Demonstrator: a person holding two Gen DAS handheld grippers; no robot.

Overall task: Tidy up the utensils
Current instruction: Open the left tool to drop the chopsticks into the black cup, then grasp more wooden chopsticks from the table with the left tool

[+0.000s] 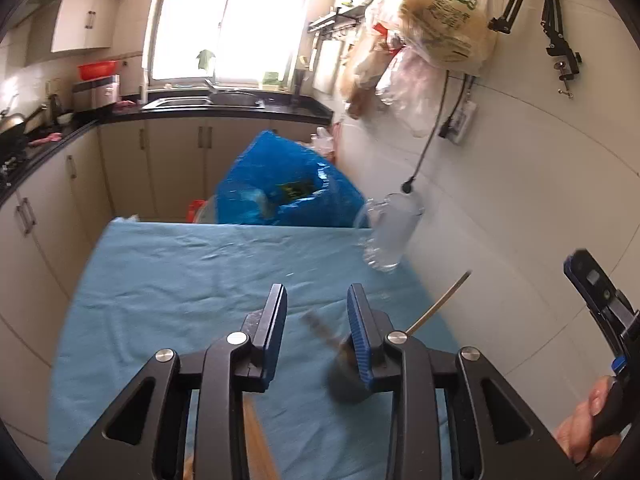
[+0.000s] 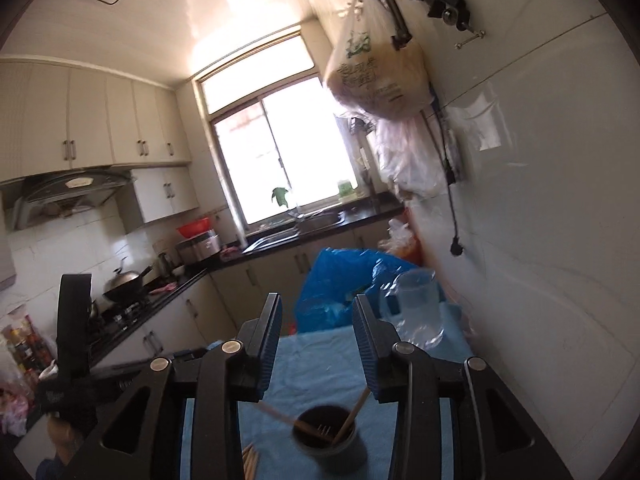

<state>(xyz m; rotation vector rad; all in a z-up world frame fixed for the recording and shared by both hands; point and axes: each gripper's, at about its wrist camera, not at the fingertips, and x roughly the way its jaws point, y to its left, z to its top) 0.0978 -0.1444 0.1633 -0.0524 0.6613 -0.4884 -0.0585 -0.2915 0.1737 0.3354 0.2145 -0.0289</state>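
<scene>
A dark round utensil cup stands on the blue cloth and holds wooden chopsticks and a fork. In the left wrist view the cup is blurred behind the right finger, with a thin metal handle sticking out. More wooden chopsticks lie on the cloth under the left gripper; they also show in the right wrist view. My left gripper is open and empty above the cloth. My right gripper is open and empty, raised above the cup.
A clear plastic jug stands at the cloth's far right by the tiled wall. A blue plastic bag sits behind the table's far edge. Bags hang on the wall. Counters, sink and stove run along the left and back.
</scene>
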